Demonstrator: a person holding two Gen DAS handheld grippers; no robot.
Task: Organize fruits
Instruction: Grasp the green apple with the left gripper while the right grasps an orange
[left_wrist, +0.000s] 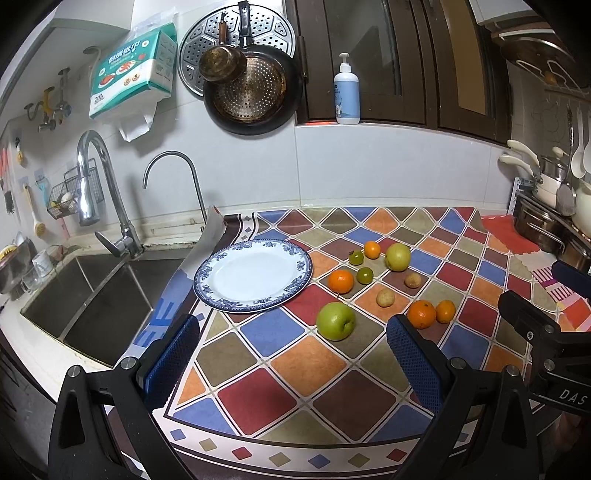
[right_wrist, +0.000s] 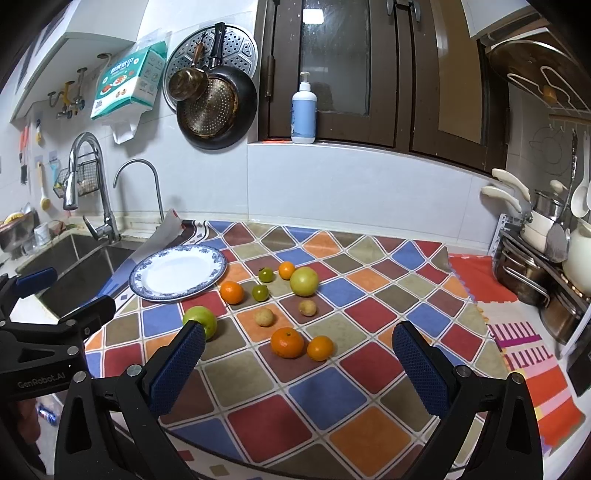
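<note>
We see the fruits scattered on the diamond-patterned cloth (left_wrist: 306, 365) just right of the blue-rimmed plate (left_wrist: 253, 274), which is bare. Nearest the plate sit a mandarin (left_wrist: 341, 281) and two small green tomatoes (left_wrist: 364, 275); beyond them, farther from the plate, a yellow-green apple (left_wrist: 398, 257) and a small orange (left_wrist: 372, 249). Two small brown fruits (left_wrist: 385, 297) lie to the plate's right, and another pair of mandarins (left_wrist: 422, 314) touch each other farther out. A green apple (left_wrist: 335, 321) lies just below the plate's right edge.

Our left hand-held gripper (left_wrist: 291, 362) hovers spread wide over the worktop, the green apple ahead between its finger lines, untouched. Our right hand-held gripper (right_wrist: 299, 373) is likewise spread, empty, with the mandarin pair (right_wrist: 287, 342) ahead between its fingers and the green apple (right_wrist: 201, 320) partly behind its left fingertip.
</note>
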